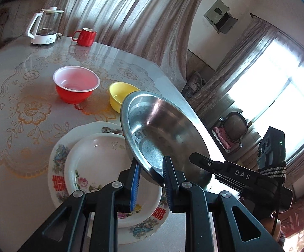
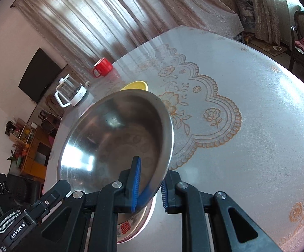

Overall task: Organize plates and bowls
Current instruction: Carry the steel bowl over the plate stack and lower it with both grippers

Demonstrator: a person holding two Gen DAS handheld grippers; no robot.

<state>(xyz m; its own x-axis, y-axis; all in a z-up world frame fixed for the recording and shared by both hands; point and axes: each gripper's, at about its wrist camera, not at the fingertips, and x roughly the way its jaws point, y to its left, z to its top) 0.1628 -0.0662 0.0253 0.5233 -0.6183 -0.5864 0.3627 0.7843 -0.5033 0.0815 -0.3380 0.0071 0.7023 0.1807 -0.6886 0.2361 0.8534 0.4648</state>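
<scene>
while both of my hands are lifting it clear of the table [image 2: 246, 109], the steel bowl [image 1: 162, 130] is hanging tilted above the two stacked floral plates [image 1: 93, 163]. i am pinching its rim with my left gripper [image 1: 151, 178], one blue pad inside the bowl and the other outside. my right gripper [image 2: 150, 184] is clamping the opposite edge the same way, jaws nearly pressed together on the thin metal. beyond the bowl, the yellow bowl [image 1: 120, 96] and the red bowl [image 1: 76, 86] with its white lining are sitting just beside each other on the lace-patterned cloth, both upright and empty. a red mug [image 1: 85, 36] and a glass kettle [image 1: 45, 27] are standing at the far edge, well apart from the dishes.

judging by the layout, i am in the middle of carrying the steel bowl, with the plates already nested and the bowls not yet gathered. whether it is heading for the plates or toward the other bowls, i cannot tell. the next move is calling for levelling the bowl, keeping both grips even so the slick rim is not slipping, and lowering it squarely before spreading the jaws.
</scene>
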